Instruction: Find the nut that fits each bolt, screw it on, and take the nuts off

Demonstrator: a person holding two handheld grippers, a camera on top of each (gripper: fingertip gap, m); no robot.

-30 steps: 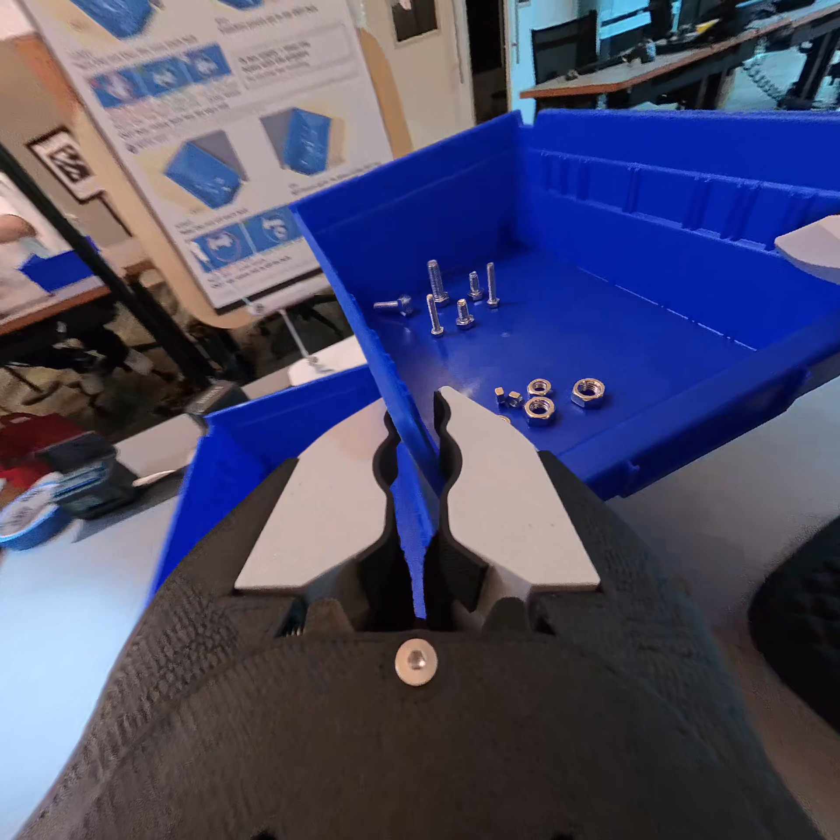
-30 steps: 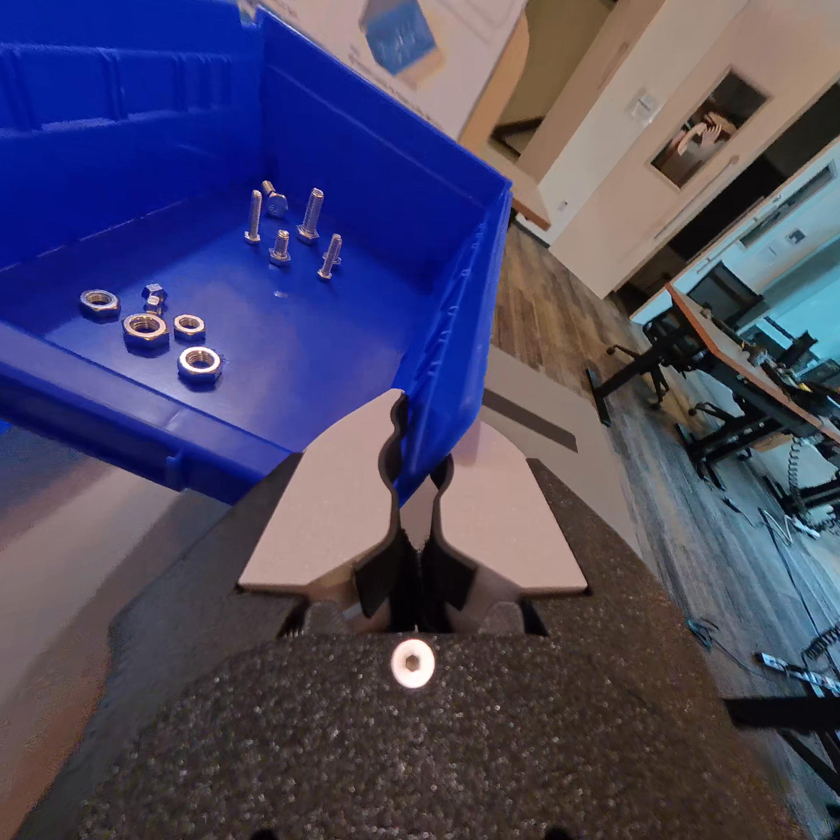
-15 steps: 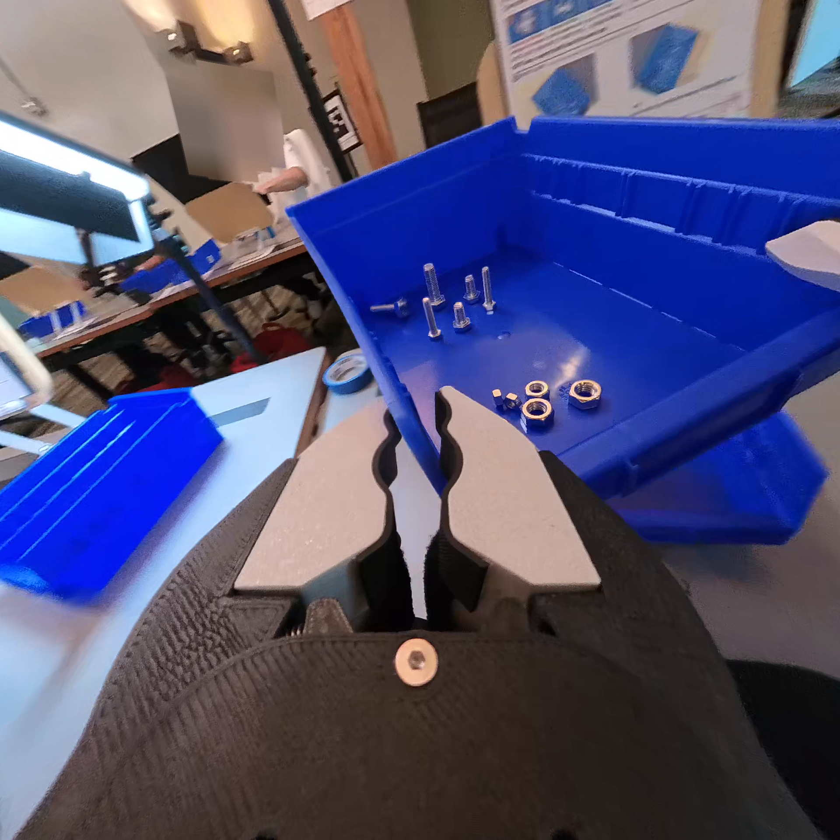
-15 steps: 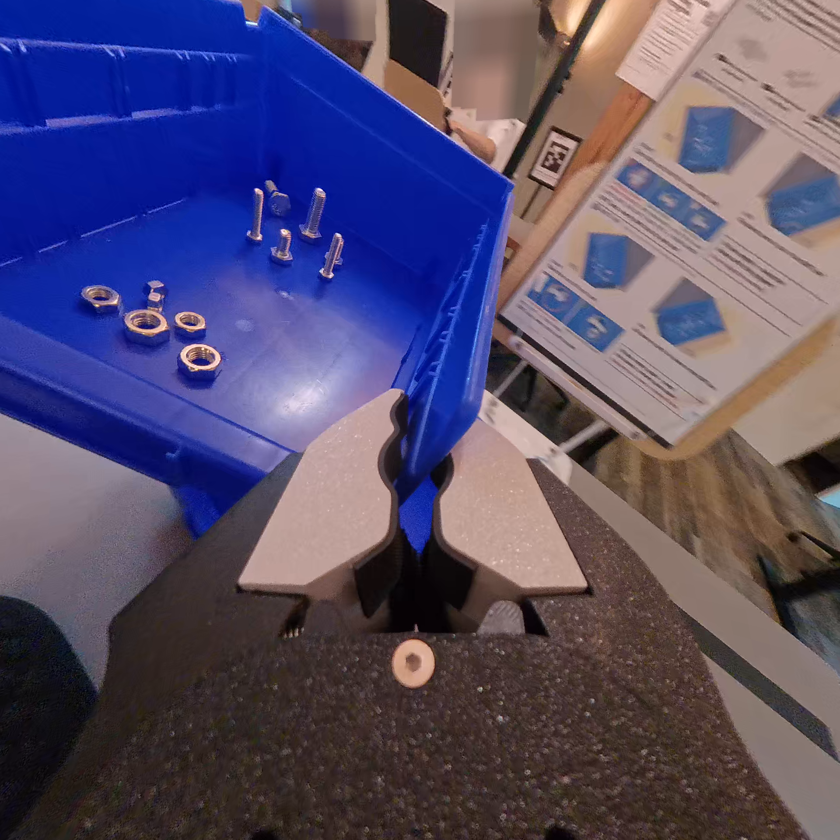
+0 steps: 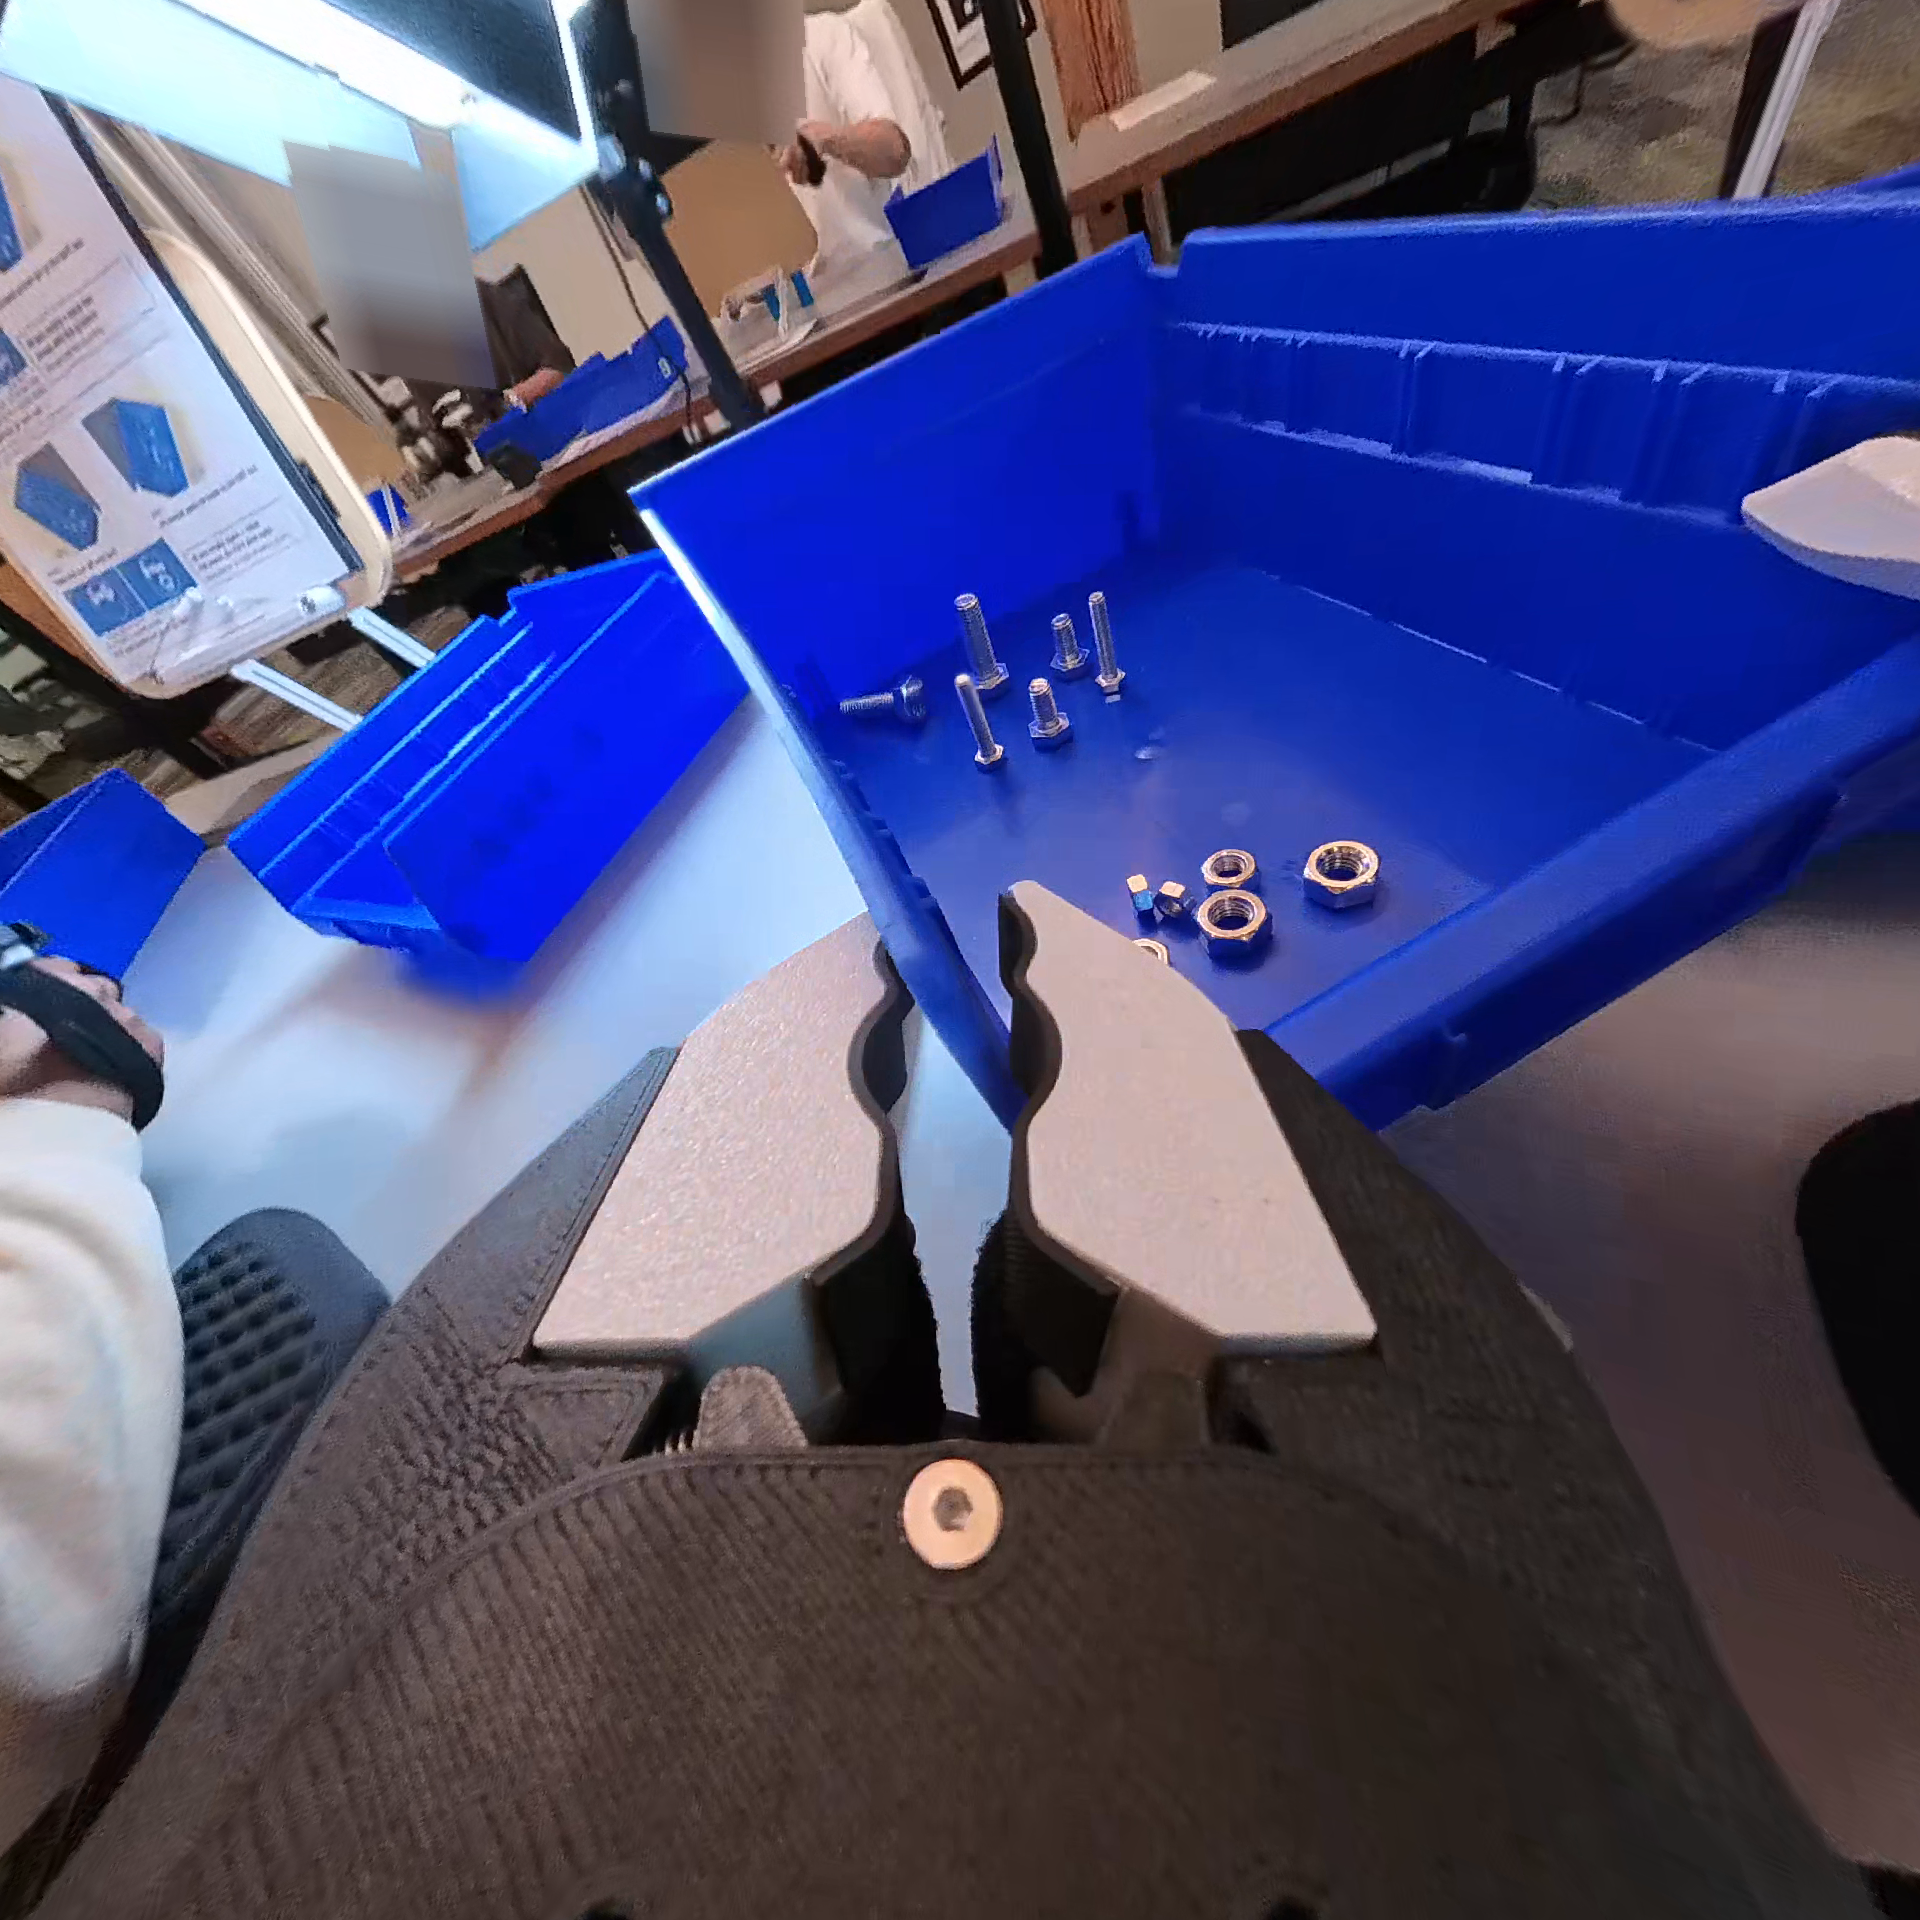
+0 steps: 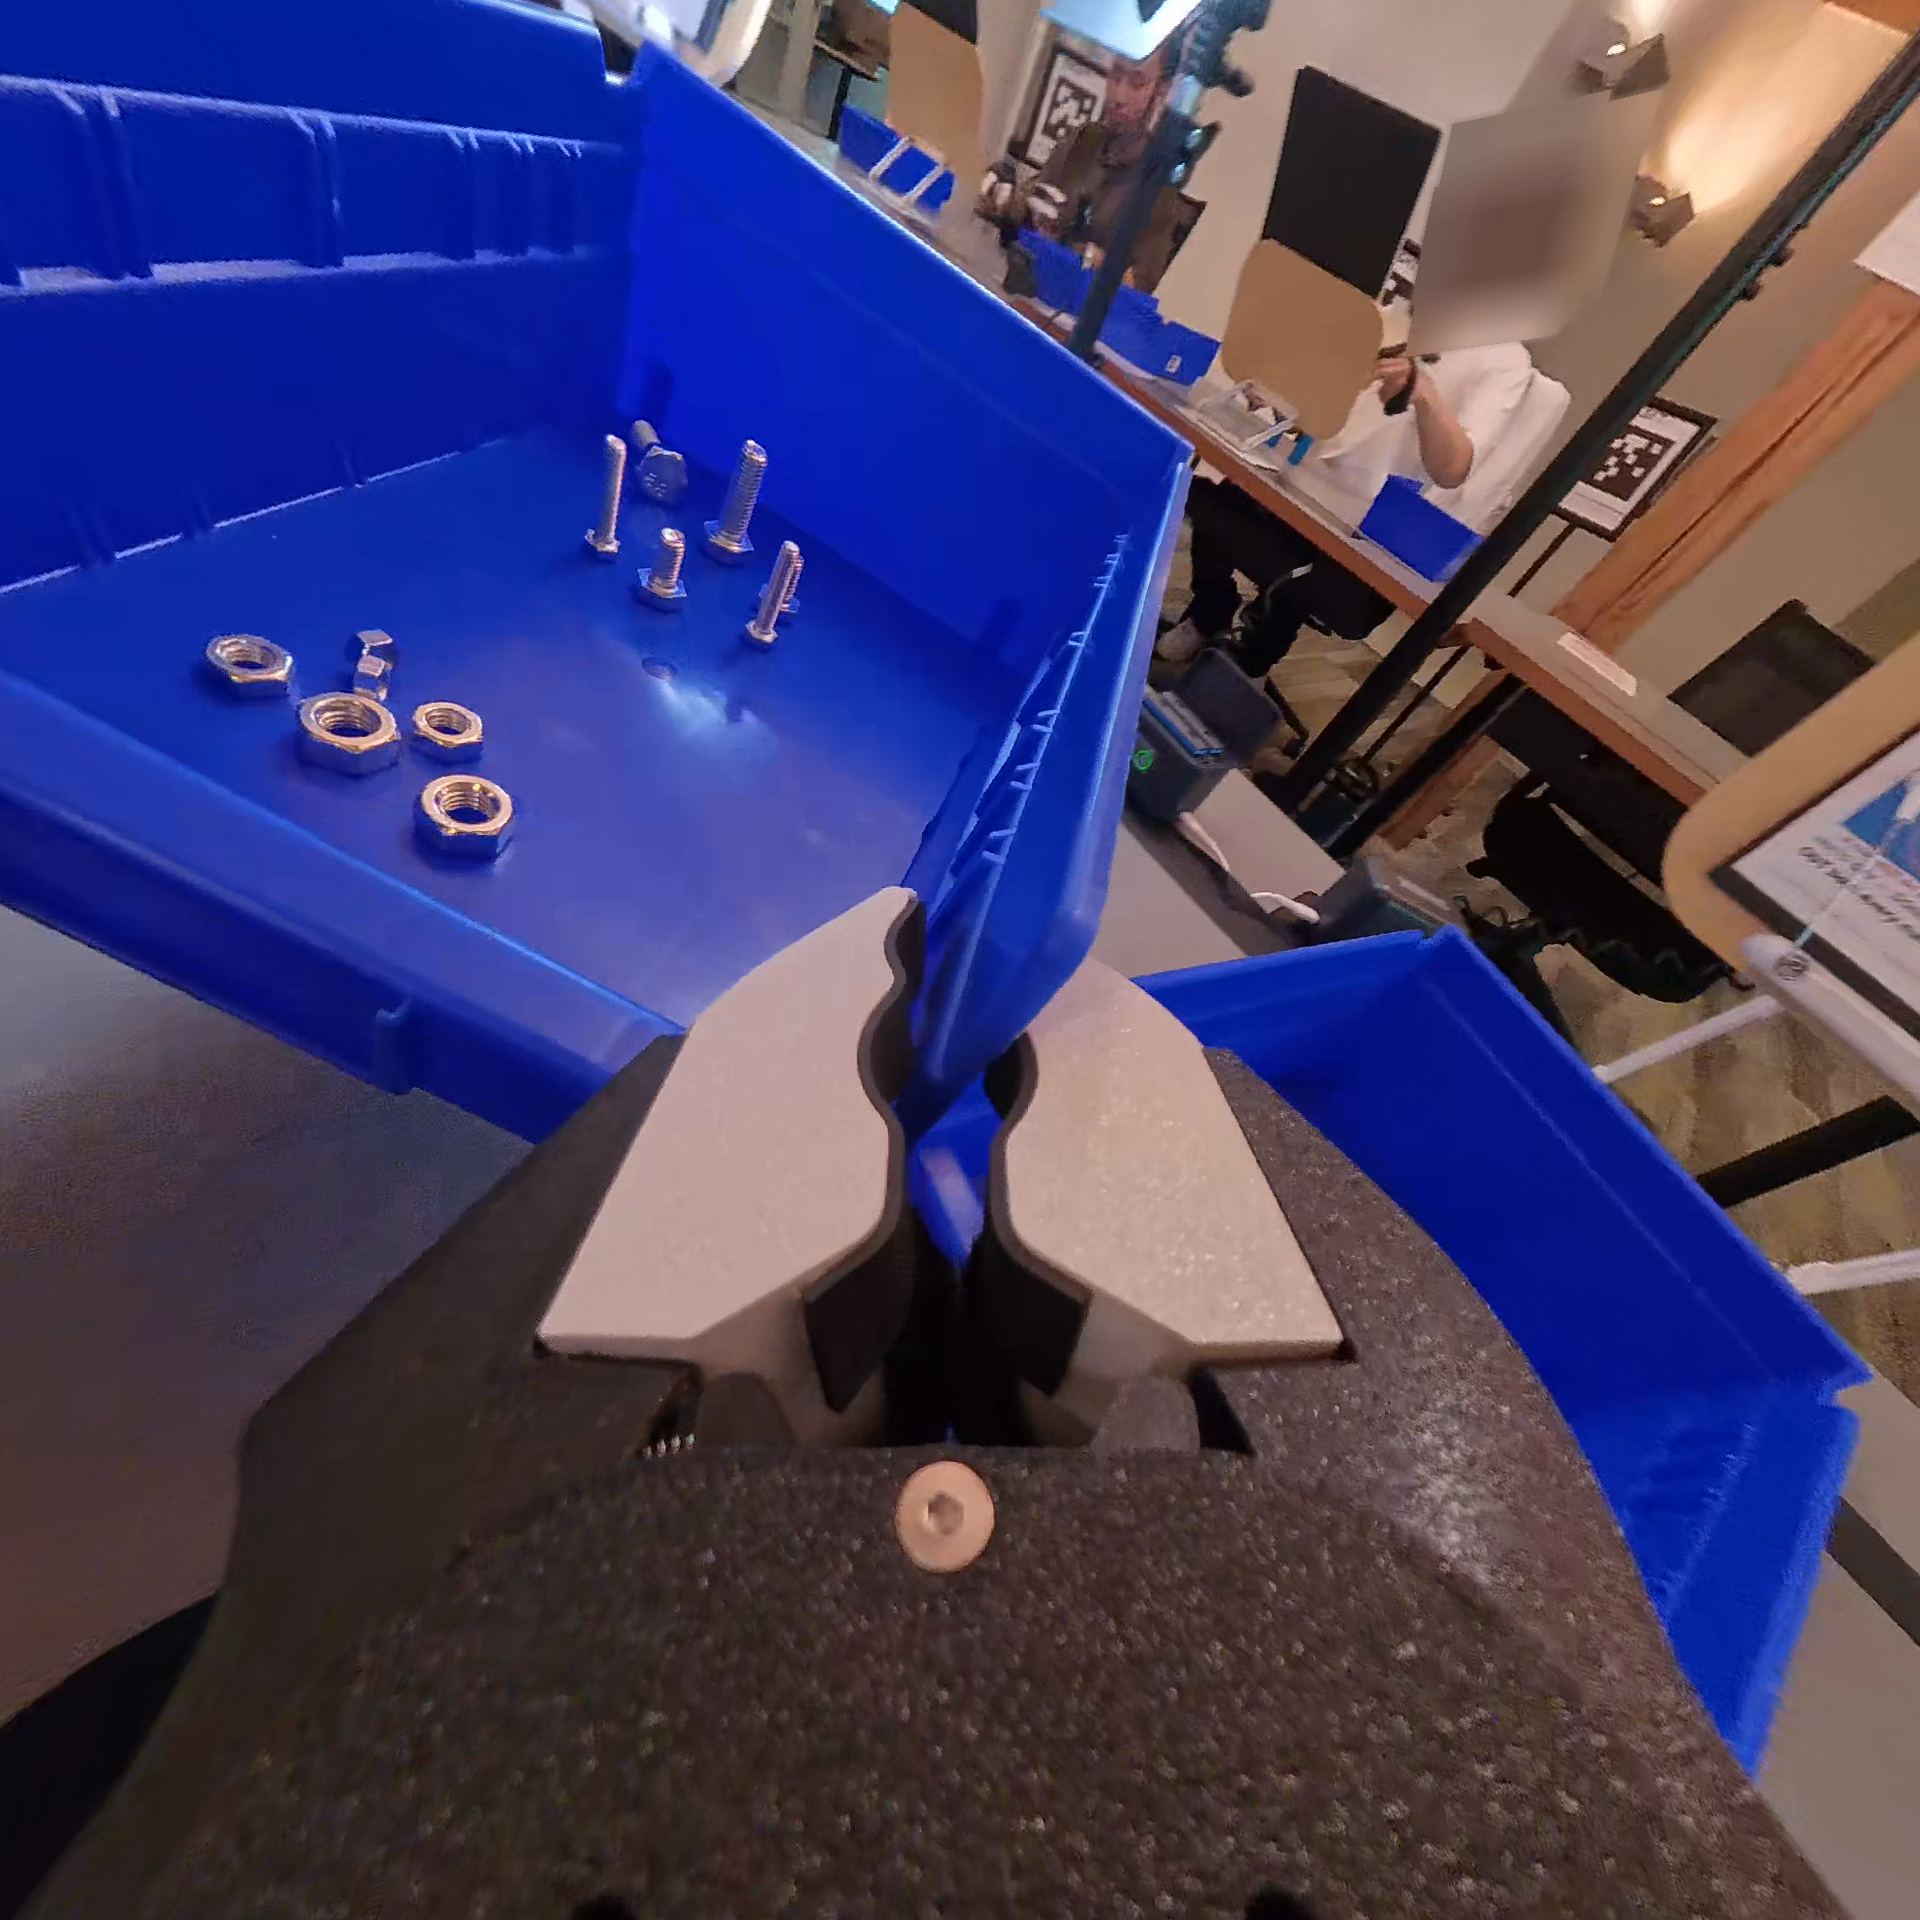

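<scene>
Both our tools, left (image 5: 951, 971) and right (image 6: 971, 997), stay clamped on the bin's (image 5: 1351, 416) side walls; we swing it over the table (image 5: 416, 1091), bolts (image 5: 1029, 665) and nuts (image 5: 1247, 894) unmoved.

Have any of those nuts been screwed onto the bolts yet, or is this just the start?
Just the start. The bolts and nuts lie in separate groups, none joined. In hand is only the blue bin: each gripper's fingers sit around a side wall. All matching and screwing remains.
</scene>
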